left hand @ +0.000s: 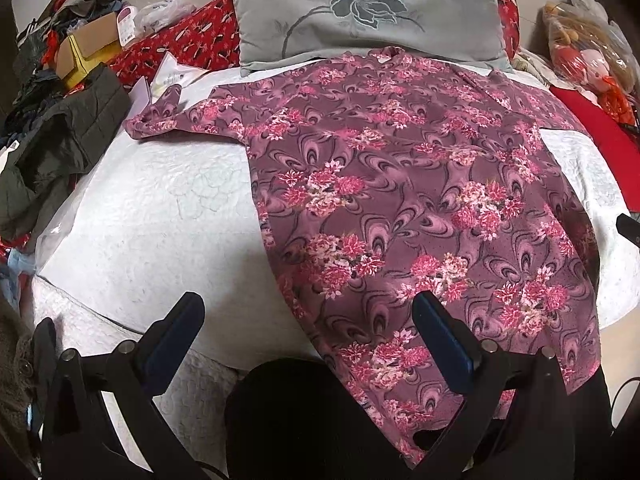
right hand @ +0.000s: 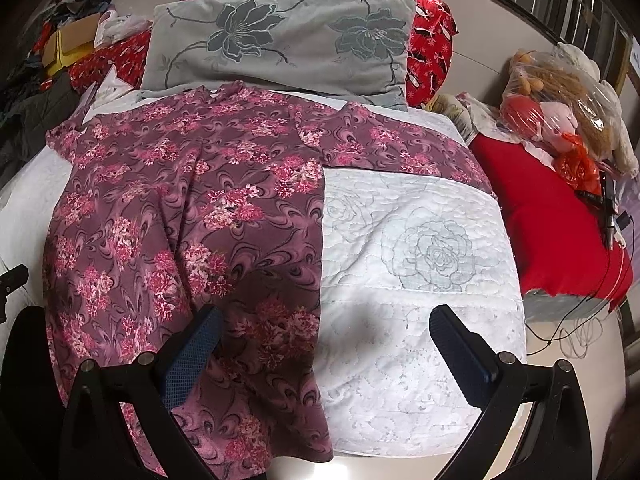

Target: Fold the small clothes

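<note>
White quilted bedding [left hand: 152, 216] covers the bed that carries everything under inspection.

Left wrist view: a purple floral shirt [left hand: 420, 208] lies spread flat on the bedding, collar toward the far edge, hem hanging over the near edge. One sleeve [left hand: 160, 118] extends toward the left edge. A grey pillow with a flower motif [left hand: 364, 12] sits at the far edge, touching the collar, with a red patterned cushion [left hand: 188, 44] behind it. A dark green jacket [left hand: 60, 152] lies at the left edge, beside a heap of clothes and a cardboard box [left hand: 92, 40] in the far left corner. The left gripper [left hand: 308, 320] stands wide apart and holds nothing; one finger is above bare bedding, the other above the shirt near its hem. A dark rounded object [left hand: 292, 412] sits low between the fingers; what it is cannot be determined.

Right wrist view: the shirt occupies the left half of the bedding [right hand: 420, 280], its other sleeve [right hand: 400, 144] running along the far edge toward the right. A red blanket [right hand: 548, 216] lies at the right edge, with bagged plush toys [right hand: 560, 104] behind it and cables [right hand: 576, 328] trailing below. The right gripper [right hand: 324, 328] is likewise spread wide and empty, its fingers straddling the shirt's right side seam near the hem.
</note>
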{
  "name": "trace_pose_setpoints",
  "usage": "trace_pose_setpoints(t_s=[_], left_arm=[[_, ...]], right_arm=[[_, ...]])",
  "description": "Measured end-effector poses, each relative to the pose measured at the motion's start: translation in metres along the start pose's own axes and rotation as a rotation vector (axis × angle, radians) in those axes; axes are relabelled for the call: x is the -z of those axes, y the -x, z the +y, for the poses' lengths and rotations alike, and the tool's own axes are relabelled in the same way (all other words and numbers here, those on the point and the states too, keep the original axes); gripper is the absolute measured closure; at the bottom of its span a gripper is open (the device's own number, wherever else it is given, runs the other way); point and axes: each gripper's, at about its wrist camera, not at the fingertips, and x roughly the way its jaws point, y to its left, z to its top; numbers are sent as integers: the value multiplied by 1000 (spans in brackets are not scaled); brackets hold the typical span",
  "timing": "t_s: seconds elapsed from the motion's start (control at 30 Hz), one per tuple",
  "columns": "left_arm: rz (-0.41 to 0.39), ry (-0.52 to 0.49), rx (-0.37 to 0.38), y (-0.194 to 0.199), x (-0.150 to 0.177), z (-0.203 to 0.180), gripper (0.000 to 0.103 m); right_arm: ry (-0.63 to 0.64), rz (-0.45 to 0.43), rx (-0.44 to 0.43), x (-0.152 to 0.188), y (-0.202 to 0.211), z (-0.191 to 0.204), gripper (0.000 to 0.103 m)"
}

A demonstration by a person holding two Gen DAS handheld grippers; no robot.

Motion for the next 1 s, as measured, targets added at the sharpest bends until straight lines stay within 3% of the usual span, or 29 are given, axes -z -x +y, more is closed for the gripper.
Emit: trace_pose_setpoints(t_s=[1.0], left_arm=[[37, 16, 15, -10, -1, 1, 0]], right_arm=[[-4, 17, -16, 2, -11, -1, 1]])
